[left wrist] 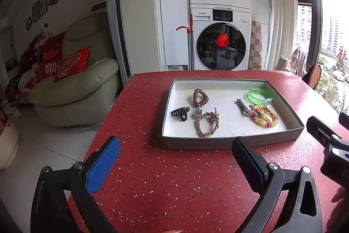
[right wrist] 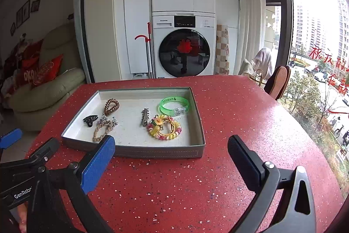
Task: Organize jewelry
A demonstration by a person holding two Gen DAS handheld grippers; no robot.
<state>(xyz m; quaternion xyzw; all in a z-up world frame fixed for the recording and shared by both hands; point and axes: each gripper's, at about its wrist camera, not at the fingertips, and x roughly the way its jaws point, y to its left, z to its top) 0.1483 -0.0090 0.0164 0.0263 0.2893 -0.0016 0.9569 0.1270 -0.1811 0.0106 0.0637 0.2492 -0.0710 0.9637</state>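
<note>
Blue-padded and black, the fingers of the left gripper [left wrist: 176, 155] stand wide apart over the red speckled table [left wrist: 174, 189], holding nothing; the right gripper [right wrist: 171, 155] is likewise spread and empty, just short of the tray's near wall. Each tool shows at the edge of the other's view.

Beyond both grippers, a shallow grey tray [left wrist: 229, 142] with a pale lining rests on the table. Its left part holds a braided tan bracelet [left wrist: 206, 125] nearest the front, with a small silver charm [left wrist: 198, 113] at its upper end, a black claw clip [left wrist: 180, 113] to the left, and a brown spiral hair tie [left wrist: 200, 97] behind. Its right part holds a cluster of pink, yellow and gold bracelets [left wrist: 265, 118], a silver hair clip [left wrist: 242, 107] just beside it, and a green translucent bangle [left wrist: 259, 95] towards the far right corner.

Farther back stand two stacked white laundry machines [left wrist: 220, 14], a red-handled mop [left wrist: 189, 36] beside them, a pale green armchair [left wrist: 82, 88] with red cushions at left, and a window [right wrist: 322, 36] at right.
</note>
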